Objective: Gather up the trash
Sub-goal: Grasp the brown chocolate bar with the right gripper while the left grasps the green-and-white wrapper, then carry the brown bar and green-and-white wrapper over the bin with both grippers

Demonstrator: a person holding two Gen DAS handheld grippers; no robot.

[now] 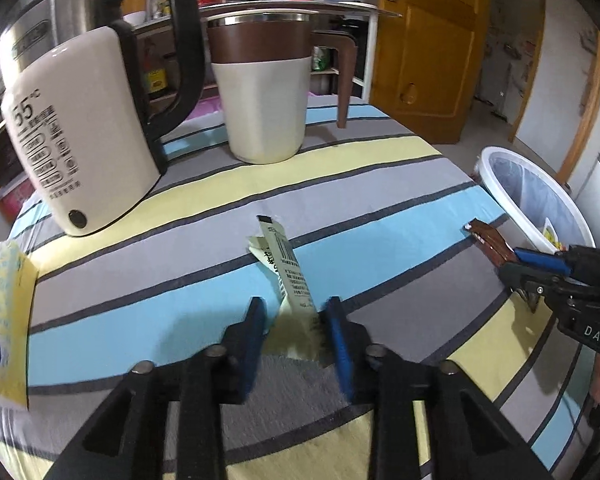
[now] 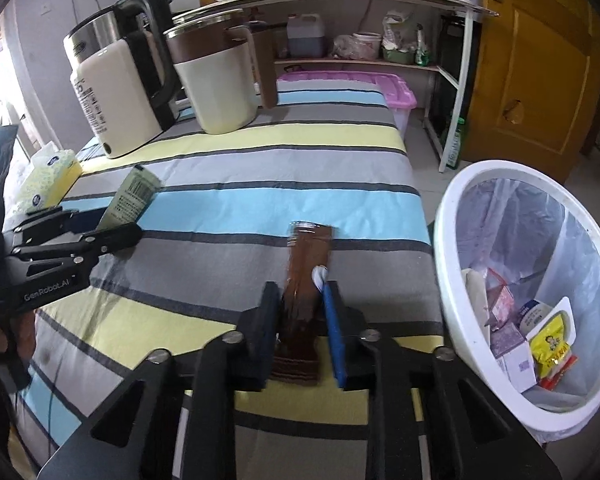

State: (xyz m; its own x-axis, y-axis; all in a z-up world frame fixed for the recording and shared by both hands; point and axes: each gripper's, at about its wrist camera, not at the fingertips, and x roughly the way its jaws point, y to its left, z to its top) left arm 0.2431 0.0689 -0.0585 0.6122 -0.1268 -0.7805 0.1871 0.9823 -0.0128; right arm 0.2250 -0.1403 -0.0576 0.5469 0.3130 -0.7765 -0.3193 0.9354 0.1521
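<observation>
Striped cloth in grey, blue and yellow covers the table (image 2: 228, 168), which is seen from both wrist cameras. Nearest the left camera, the left gripper (image 1: 296, 316) is closed on a pale green sachet wrapper (image 1: 290, 264), whose printed end sticks up and forward from between the pads. Nearest the right camera, the right gripper (image 2: 300, 312) is clamped on a brown sachet wrapper (image 2: 306, 264) that also juts forward over the cloth. Just past the table's right edge, a white trash bin (image 2: 448, 240) lined with a clear bag is seen, already holding boxes and a yellow packet; floor is left open between the bin and the orange door (image 2: 540, 60). At the left edge a yellow tissue pack (image 2: 52, 176) is placed. A wide stretch of bare cloth lies beyond the grippers. At the far end a cream kettle (image 1: 80, 140) and a cream-and-brown mug (image 1: 264, 100) are set side by side, with a shelf unit (image 2: 340, 4) behind them.
</observation>
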